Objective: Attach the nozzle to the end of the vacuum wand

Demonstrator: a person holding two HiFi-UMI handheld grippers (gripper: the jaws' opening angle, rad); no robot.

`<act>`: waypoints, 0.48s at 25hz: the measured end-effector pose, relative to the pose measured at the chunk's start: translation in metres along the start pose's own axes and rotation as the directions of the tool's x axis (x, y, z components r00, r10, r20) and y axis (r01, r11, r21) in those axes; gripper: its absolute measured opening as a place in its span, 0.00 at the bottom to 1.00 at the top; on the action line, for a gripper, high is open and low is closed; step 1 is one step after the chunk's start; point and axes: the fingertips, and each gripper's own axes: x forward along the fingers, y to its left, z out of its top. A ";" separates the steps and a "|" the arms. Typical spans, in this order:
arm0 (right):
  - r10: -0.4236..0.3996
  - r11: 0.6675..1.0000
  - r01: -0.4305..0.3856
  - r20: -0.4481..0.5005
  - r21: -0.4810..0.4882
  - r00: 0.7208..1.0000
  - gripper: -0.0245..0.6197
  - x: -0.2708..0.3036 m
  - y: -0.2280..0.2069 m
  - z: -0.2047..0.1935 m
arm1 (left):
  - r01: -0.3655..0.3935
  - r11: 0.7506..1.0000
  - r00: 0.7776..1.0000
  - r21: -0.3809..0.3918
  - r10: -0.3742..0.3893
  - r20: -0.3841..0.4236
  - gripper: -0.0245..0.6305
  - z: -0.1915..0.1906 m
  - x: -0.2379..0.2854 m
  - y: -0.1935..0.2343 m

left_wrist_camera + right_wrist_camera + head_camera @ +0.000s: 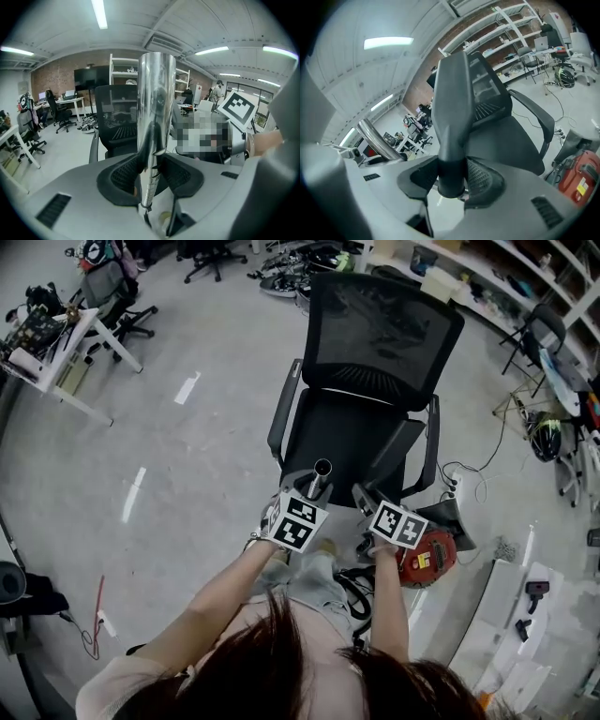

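I hold the shiny metal wand [155,112] in the left tongs [150,176], the dark grey plastic nozzle [452,117] in the right tongs [451,178]. Misaligned axes could jam them, I judge.

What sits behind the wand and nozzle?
A black office chair. The wand and nozzle cover the front edge of its seat; its base is hidden under the seat.

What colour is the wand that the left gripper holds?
Shiny silver, like polished metal. The wand shows best in the left gripper view.
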 end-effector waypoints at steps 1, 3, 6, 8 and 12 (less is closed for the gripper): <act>0.005 1.000 -0.005 0.018 0.002 1.000 0.31 -0.004 0.007 0.002 | 0.010 1.000 1.000 0.005 -0.010 -0.001 0.28 -0.001 -0.002 -0.001; 0.010 1.000 -0.011 0.052 0.004 0.999 0.31 -0.013 0.023 0.003 | 0.030 0.999 1.000 0.015 -0.030 -0.007 0.28 -0.004 -0.007 -0.003; 0.010 1.000 -0.011 0.102 0.006 0.995 0.31 -0.025 0.042 0.004 | 0.054 0.998 0.998 0.027 -0.054 -0.013 0.28 -0.008 -0.014 -0.005; 0.004 1.000 -0.006 0.135 0.015 0.991 0.31 -0.035 0.051 0.006 | 0.067 0.997 0.998 0.032 -0.066 -0.012 0.28 -0.009 -0.018 -0.009; -0.003 1.000 -0.004 0.208 0.031 0.978 0.31 -0.054 0.076 0.010 | 0.101 0.994 0.995 0.053 -0.101 -0.006 0.28 -0.011 -0.032 -0.013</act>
